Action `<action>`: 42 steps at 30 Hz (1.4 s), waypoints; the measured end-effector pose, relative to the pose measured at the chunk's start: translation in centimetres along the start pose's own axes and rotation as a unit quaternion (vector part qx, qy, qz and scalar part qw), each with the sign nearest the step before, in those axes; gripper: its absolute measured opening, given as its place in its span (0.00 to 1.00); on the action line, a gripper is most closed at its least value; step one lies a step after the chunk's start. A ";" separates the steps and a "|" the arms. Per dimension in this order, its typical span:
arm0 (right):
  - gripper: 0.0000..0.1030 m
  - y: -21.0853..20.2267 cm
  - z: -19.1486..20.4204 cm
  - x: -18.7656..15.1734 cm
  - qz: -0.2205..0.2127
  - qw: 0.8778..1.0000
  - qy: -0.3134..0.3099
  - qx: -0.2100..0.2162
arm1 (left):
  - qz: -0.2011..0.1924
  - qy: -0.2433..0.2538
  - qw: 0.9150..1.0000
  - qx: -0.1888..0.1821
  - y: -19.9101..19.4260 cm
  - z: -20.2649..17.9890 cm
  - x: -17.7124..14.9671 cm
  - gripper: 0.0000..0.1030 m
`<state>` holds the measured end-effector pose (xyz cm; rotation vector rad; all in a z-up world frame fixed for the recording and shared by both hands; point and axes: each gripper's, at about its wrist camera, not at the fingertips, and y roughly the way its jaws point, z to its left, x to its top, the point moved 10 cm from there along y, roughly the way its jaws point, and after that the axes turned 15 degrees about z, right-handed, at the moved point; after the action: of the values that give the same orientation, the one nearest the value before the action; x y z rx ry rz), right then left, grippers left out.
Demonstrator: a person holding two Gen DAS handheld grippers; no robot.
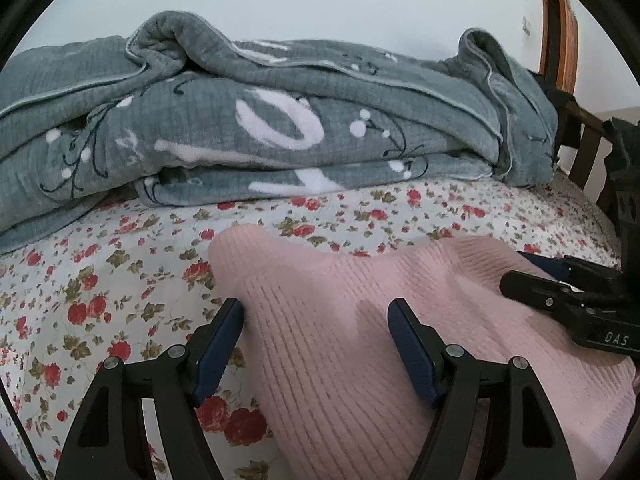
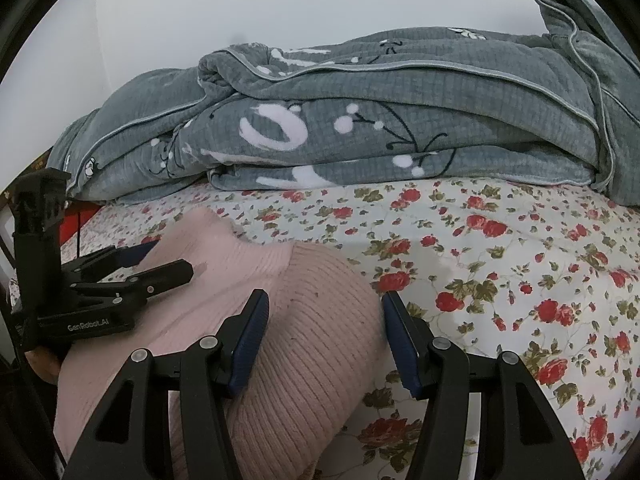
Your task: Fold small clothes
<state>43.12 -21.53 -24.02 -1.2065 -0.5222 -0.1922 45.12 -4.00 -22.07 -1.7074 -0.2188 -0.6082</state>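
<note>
Pink ribbed sweater [image 1: 340, 344] spread on the floral bedsheet [image 1: 100, 280], near a heaped grey blanket [image 1: 260, 120]; left tool [image 1: 316, 320] released, fingers splayed over the knit; right tool [image 2: 324, 312] likewise released, straddling the sweater's edge, gripping nothing.

The left gripper [image 1: 316, 312] has its jaws spread wide, its blue-padded fingers [image 1: 218, 344] pointing toward twelve o'clock in its own view. The right gripper [image 2: 325, 306] is spread just as wide and points the same way. Each shows in the other's camera: the right one enters the left view at three o'clock, the left one at nine o'clock.
</note>
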 end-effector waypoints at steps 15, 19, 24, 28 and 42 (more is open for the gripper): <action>0.57 0.5 -0.9 0.0 0.012 1.000 0.022 0.003 | 0.051 -0.039 0.998 -0.018 2.2 1.5 -0.7 0.75; 0.57 -0.3 -1.5 0.2 -0.005 0.999 0.038 0.011 | 0.059 -0.047 0.997 -0.030 2.5 1.7 -0.9 0.76; 0.57 0.0 -1.7 0.2 0.003 0.999 0.045 0.011 | 0.060 -0.048 0.997 -0.031 2.6 1.7 -0.9 0.76; 0.57 0.4 -1.1 0.0 0.014 1.000 0.027 0.005 | 0.058 -0.046 0.997 -0.029 2.5 1.7 -0.9 0.76; 0.60 -0.6 0.8 0.0 -0.009 1.000 -0.011 0.009 | 0.007 0.003 1.000 -0.018 0.2 -0.3 -0.3 0.72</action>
<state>42.64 -21.06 -23.29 -1.1887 -0.5533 -0.1881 44.87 -4.31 -22.38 -1.7392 -0.1925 -0.6111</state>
